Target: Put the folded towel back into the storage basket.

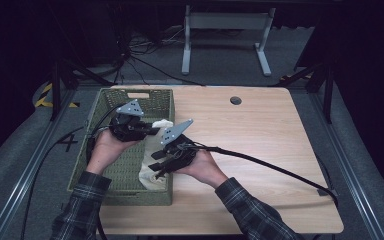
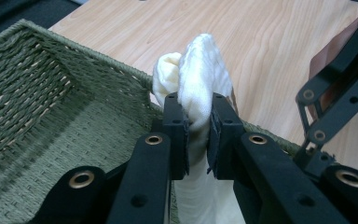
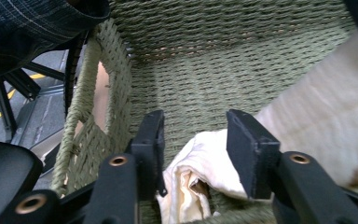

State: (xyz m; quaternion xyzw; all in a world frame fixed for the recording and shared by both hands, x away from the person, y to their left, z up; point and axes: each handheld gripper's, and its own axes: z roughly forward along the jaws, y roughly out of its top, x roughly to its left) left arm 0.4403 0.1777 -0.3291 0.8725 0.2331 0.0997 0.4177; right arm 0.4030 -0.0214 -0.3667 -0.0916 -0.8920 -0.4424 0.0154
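Left gripper is clamped narrow on a bunched fold of the cream cloth, fabric pinched between both pads and standing up above them; right gripper has its jaws apart, pads clear of the cloth end lying between and below them, so nothing is gripped there. The cloth sits in the green woven basket, draped along its right side from about 5 o'clock up to the rim at 1 o'clock in the high view, the upper end lifted at the left gripper. Risks: with one pinch only, the loose tail can snag on the coarse weave or hang over the basket wall and spill onto the wooden table if the left hand pulls away; the pinch is on a thick wad, so layers could slide out unevenly; the right gripper closing now may catch weave along with fabric. Hard to see: the cloth's full size and how it is folded, hidden under both hands; a brownish patch at 3 o'clock in the right gripper view, possibly a print on the cloth. Far off, floor cables and a table frame in dim light.
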